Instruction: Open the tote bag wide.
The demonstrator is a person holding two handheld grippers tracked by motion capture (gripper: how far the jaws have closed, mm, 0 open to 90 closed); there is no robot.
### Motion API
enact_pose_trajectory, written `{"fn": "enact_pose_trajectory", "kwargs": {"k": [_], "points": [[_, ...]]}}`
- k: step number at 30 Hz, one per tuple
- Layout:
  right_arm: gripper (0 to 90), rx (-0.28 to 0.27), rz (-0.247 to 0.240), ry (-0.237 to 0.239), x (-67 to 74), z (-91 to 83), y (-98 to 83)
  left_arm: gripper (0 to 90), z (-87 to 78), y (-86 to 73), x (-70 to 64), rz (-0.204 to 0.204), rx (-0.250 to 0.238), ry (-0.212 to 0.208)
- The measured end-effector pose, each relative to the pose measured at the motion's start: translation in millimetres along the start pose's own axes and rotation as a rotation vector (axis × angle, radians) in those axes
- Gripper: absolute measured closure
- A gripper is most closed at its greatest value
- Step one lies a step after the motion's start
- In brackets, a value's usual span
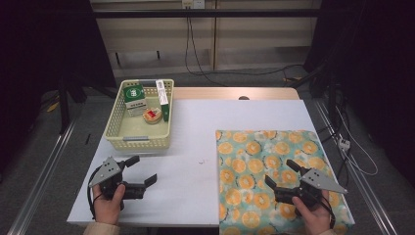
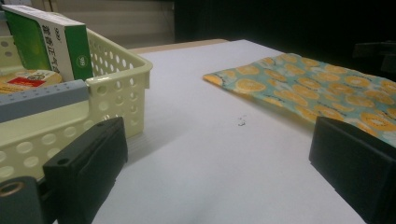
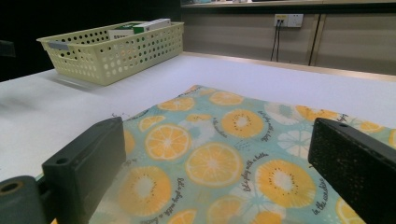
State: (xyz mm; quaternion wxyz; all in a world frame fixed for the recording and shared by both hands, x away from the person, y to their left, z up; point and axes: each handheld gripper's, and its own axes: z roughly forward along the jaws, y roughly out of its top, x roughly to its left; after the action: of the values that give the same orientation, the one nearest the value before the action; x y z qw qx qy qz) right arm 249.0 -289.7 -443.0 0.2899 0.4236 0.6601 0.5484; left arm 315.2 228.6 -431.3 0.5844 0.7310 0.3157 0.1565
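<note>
High view: the white bench [image 1: 195, 142] runs through the middle of the frame. At lower left, the person's left hand [image 1: 108, 203] holds the left tongs [image 1: 142, 170] just above bare bench surface; jaws stand wide apart, nothing between them. At lower right, the right hand [image 1: 312, 214] holds the right tongs [image 1: 282, 173] over the orange-slice cloth [image 1: 264, 161]; jaws likewise wide apart, nothing clamped.

The cloth lies spread flat over the right part of the bench, its near edge reaching the bottom of the frame. It is turquoise with orange slices and white flowers.

Upper left of the bench: a pale yellow perforated basket [image 1: 113, 125]. Inside it, toward its far end, a green and white box [image 1: 134, 96] stands tilted, a long narrow box [image 1: 162, 95] lies along the right wall, and a small round tin [image 1: 152, 116] sits between them.

Left gripper view: basket corner at left, just beyond the left jaw; cloth at right of frame, well apart from the basket. A small white speck [image 2: 241, 121] lies on the bench between them.

Right gripper view: cloth directly beneath and ahead of the jaws; whether they touch it, cannot tell.
</note>
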Motion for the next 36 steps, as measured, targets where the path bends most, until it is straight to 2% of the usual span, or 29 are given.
{"fn": "enact_pose_trajectory", "kwargs": {"k": [6,12,15,16,20,22,23,25,26,29,33,36], "points": [[4.2,0.016,-0.001,0.004,1.2,1.8,1.4,4.3,0.6,-0.3,-0.4,-0.006,0.000,0.001],[4.3,0.075,-0.053,0.010,8.9,14.0,7.8,4.3,-0.5,0.3,-0.1,0.008,0.000,0.002],[4.6,0.091,-0.056,0.019,13.2,19.7,10.3,4.3,-1.1,0.3,-0.2,0.004,-0.002,0.004],[4.9,0.138,-0.079,0.026,21.8,26.7,13.0,4.3,-1.3,-0.2,0.1,0.002,-0.004,0.007],[5.6,0.183,-0.104,0.066,36.8,37.4,17.0,4.3,-2.0,-0.5,0.3,0.002,-0.001,0.009],[5.6,0.186,-0.109,0.071,39.4,40.0,17.9,4.3,-2.3,-0.1,-0.5,0.001,-0.007,0.010],[6.6,0.205,-0.108,0.093,46.0,48.2,19.7,4.3,-2.5,-0.4,-1.0,-0.005,-0.007,0.007],[7.3,0.215,-0.108,0.100,48.2,50.7,19.9,4.3,-3.0,-0.7,-0.8,0.001,-0.001,0.005],[7.1,0.241,-0.116,0.119,53.8,57.8,20.2,4.3,-2.8,-1.1,-1.2,-0.002,0.001,0.007],[7.0,0.273,-0.131,0.130,57.4,63.5,19.9,4.3,-2.5,-1.4,-1.1,0.002,0.001,0.003],[6.5,0.328,-0.114,0.132,65.2,77.2,18.4,4.3,-2.5,-1.8,-0.3,-0.007,-0.007,0.000],[10.5,0.359,-0.121,0.156,72.5,87.6,15.6,4.3,-3.5,-1.9,0.5,-0.004,-0.008,-0.001]]}}
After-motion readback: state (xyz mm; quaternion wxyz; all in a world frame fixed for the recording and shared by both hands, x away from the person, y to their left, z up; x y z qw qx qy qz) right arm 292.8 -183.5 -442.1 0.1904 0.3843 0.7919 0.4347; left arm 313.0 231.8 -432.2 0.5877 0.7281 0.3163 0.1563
